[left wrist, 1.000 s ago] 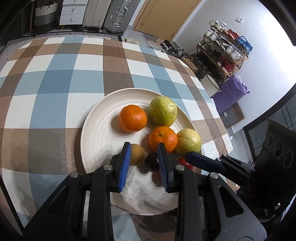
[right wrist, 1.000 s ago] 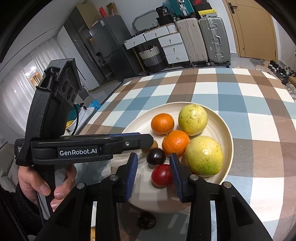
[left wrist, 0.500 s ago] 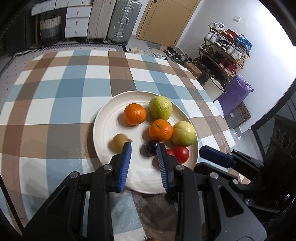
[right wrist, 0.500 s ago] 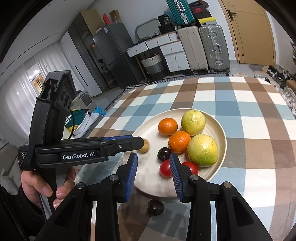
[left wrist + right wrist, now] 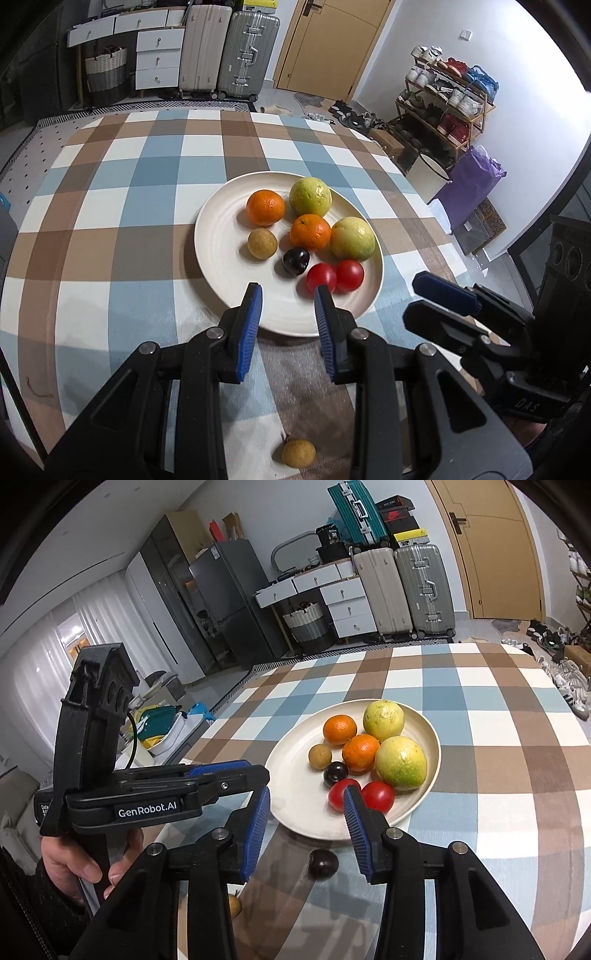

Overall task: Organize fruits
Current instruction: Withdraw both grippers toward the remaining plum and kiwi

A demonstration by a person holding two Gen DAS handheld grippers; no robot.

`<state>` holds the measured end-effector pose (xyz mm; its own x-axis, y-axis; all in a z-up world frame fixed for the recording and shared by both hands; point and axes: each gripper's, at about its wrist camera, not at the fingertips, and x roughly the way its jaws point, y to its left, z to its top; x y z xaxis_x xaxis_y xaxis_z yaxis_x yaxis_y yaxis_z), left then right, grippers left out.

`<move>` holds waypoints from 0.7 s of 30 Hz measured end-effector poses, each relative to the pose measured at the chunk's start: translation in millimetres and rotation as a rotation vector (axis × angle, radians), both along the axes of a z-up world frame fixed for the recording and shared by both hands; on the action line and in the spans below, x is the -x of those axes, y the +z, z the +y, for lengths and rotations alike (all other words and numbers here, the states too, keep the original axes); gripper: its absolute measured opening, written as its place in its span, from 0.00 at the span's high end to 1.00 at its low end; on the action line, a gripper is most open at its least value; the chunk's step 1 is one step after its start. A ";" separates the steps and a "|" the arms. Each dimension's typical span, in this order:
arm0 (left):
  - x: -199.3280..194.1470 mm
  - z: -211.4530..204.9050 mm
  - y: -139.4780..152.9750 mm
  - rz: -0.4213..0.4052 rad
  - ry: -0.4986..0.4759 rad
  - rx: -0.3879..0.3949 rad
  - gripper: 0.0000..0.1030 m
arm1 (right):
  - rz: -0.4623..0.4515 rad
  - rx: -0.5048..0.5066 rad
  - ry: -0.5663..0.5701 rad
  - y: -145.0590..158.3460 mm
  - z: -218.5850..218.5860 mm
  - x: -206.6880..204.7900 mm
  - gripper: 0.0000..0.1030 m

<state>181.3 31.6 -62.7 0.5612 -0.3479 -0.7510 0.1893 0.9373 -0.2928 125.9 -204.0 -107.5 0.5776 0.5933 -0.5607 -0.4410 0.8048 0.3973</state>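
Note:
A cream plate [image 5: 221, 236] [image 5: 295, 812] on the checked tablecloth holds two oranges [image 5: 265, 206], two green-yellow guavas [image 5: 352, 238], a small tan fruit [image 5: 262, 243], a dark plum [image 5: 295, 260] and two red tomatoes [image 5: 349, 275]. My left gripper [image 5: 287, 321] is open and empty, above the plate's near rim. My right gripper [image 5: 306, 827] is open and empty, near the plate's front edge. A second tan fruit [image 5: 298, 452] [image 5: 234, 904] and a second dark plum [image 5: 323, 864] lie on the cloth in front of the plate.
The right gripper's body [image 5: 480, 332] shows at right in the left wrist view; the left gripper's body [image 5: 147, 790] and the hand show at left in the right wrist view. The table edge curves round; suitcases [image 5: 229, 51] and a shoe rack [image 5: 450, 92] stand beyond.
Both grippers have drawn back and up from the plate. The small tan fruit that lay between my left fingers now rests on the plate. The loose fruits on the cloth have come into view.

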 end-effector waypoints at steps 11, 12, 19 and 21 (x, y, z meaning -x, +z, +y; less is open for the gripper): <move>33.6 3.7 0.7 -0.027 0.018 -0.023 0.74 | -0.044 -0.025 -0.020 5.6 -7.1 24.6 0.54; 36.2 4.0 0.6 -0.030 0.020 -0.025 0.74 | -0.047 -0.024 -0.021 5.9 -7.1 26.3 0.54; 58.9 4.6 -4.4 -0.037 0.017 -0.021 0.58 | -0.071 -0.030 -0.025 6.6 -7.0 41.7 0.44; 64.6 4.6 -6.3 -0.036 0.018 -0.021 0.55 | -0.077 -0.031 -0.028 6.2 -7.4 44.9 0.40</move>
